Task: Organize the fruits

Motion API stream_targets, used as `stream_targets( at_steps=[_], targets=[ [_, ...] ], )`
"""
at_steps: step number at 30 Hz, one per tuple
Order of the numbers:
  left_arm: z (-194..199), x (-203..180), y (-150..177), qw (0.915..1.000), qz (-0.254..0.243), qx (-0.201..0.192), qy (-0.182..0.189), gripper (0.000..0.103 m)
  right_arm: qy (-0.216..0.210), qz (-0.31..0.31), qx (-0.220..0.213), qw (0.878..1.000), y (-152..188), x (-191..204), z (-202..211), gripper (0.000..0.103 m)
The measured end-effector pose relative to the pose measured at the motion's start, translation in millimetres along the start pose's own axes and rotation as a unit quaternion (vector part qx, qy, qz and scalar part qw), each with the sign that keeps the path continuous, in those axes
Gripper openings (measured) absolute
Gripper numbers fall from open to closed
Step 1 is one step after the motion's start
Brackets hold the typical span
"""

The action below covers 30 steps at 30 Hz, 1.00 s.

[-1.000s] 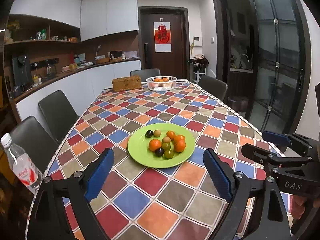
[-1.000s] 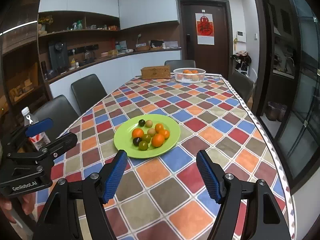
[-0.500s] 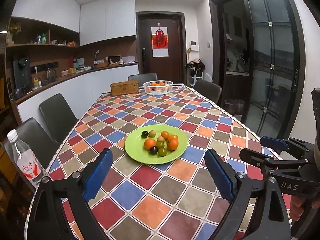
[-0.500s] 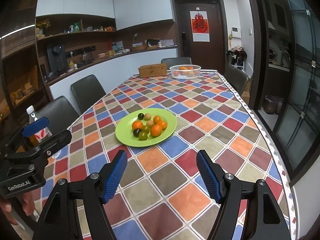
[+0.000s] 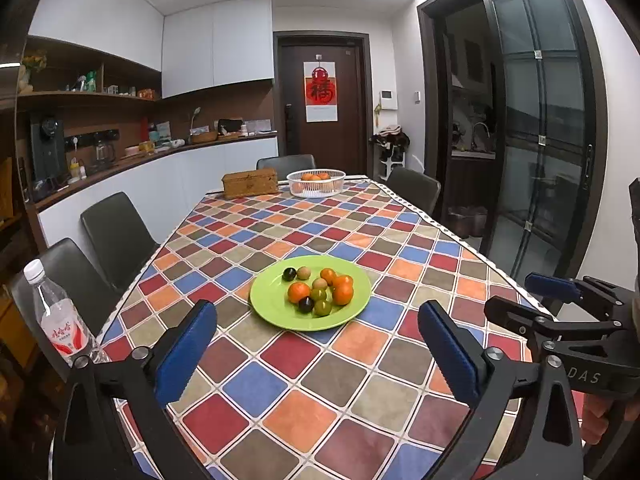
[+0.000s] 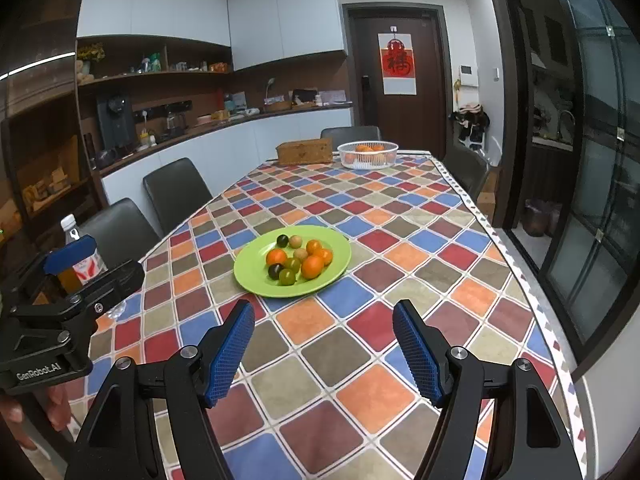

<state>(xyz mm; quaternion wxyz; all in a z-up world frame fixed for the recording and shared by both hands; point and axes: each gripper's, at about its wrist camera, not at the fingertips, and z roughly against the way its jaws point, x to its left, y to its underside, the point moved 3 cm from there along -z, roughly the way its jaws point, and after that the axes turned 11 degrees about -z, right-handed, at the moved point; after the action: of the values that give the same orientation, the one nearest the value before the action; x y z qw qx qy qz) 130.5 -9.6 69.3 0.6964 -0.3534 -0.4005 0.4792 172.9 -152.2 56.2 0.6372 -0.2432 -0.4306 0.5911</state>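
Nine small fruits [image 5: 319,293], as near as you can count them, sit bunched on the green plate [image 5: 276,307] near your end of the table [image 5: 280,376]: four orange, two dark, two green and what look like two pale ones, though the pile hides some edges.

Going left to right: a water bottle [image 5: 56,320] stands at the left table edge. Your left gripper [image 5: 316,354] hangs short of the plate with its pads spread wide and nothing between them. The plate lies ahead of it. Your right gripper [image 6: 323,354] hangs beside the left one, likewise spread wide and holding nothing. At the far end a wooden box [image 5: 250,183] and a white basket [image 5: 316,182] holding oranges stand side by side.

How far along you are cannot be settled from this. All the fruits mixed on one plate fits a pile waiting to be sorted by kind, and it equally fits fruit gathered onto the plate as the finished arrangement. No fruit lies loose on the cloth, and neither tool carries any.
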Motion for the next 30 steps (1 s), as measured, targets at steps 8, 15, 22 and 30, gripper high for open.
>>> stream_targets(
  at_steps=[8, 15, 22, 30],
  targets=[
    [5, -1, 5, 0.9997, -0.001, 0.007, -0.023, 0.103, 0.009, 0.003, -0.003, 1.0, 3, 1, 7, 0.078],
    [8, 0, 9, 0.9998, 0.002, 0.007, -0.02, 0.103, 0.019, 0.003, -0.008, 1.0, 6, 0, 11, 0.078],
    [14, -2, 14, 0.9997, 0.002, 0.0, -0.024, 0.103, 0.018, 0.004, -0.005, 1.0, 8, -1, 12, 0.078],
    [15, -1, 17, 0.9995, 0.004, 0.0, -0.031, 0.103, 0.02, 0.004, -0.002, 1.0, 14, -3, 15, 0.078]
  ],
)
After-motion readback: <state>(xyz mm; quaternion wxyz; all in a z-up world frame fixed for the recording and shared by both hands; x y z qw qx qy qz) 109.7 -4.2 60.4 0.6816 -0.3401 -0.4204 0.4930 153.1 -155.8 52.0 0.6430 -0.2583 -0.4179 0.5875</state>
